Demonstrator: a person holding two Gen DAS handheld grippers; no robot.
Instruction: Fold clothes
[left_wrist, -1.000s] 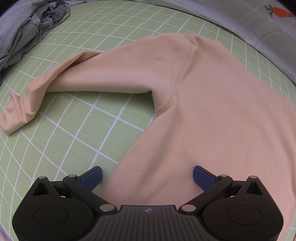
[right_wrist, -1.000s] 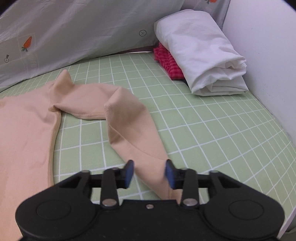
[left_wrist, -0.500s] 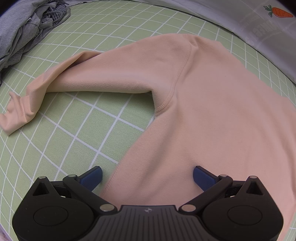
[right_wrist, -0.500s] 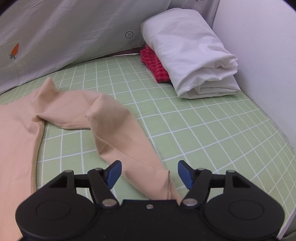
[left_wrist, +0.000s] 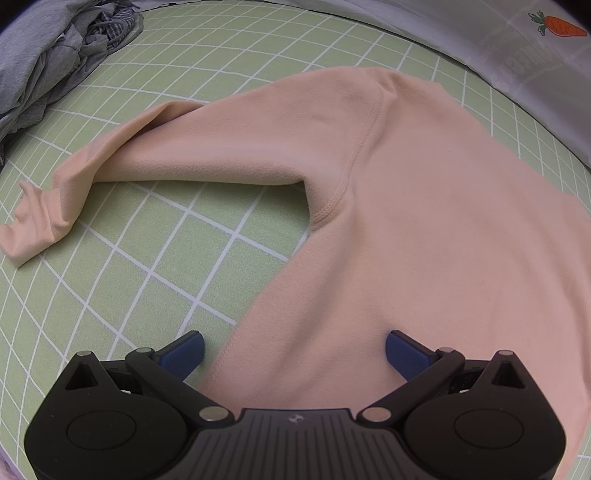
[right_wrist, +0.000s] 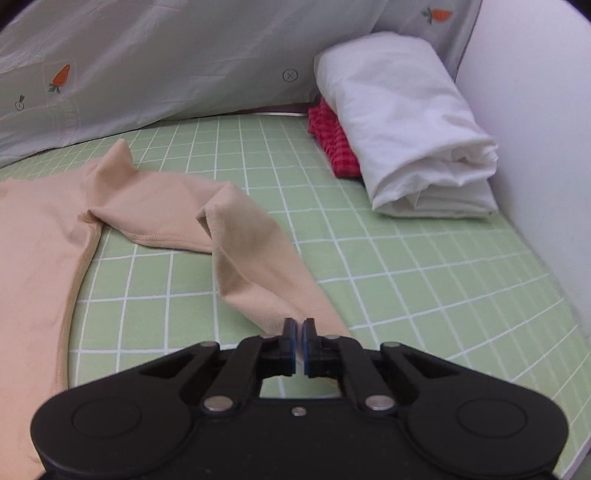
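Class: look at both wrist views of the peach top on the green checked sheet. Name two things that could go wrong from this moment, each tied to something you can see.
1. The right gripper is shut on the right sleeve near its cuff, seemingly on little cloth; lifted, it may slip out.
2. The left gripper is open over the top's body, pinning nothing, so pulling the sleeve might drag the whole top askew.

Peach long-sleeved top (left_wrist: 424, 236) flat on green grid sheet, both sleeves spread, bent.

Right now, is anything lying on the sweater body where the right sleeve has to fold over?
Nothing visible: the right claw is shut on the sleeve end, and the sweater body lies bare.
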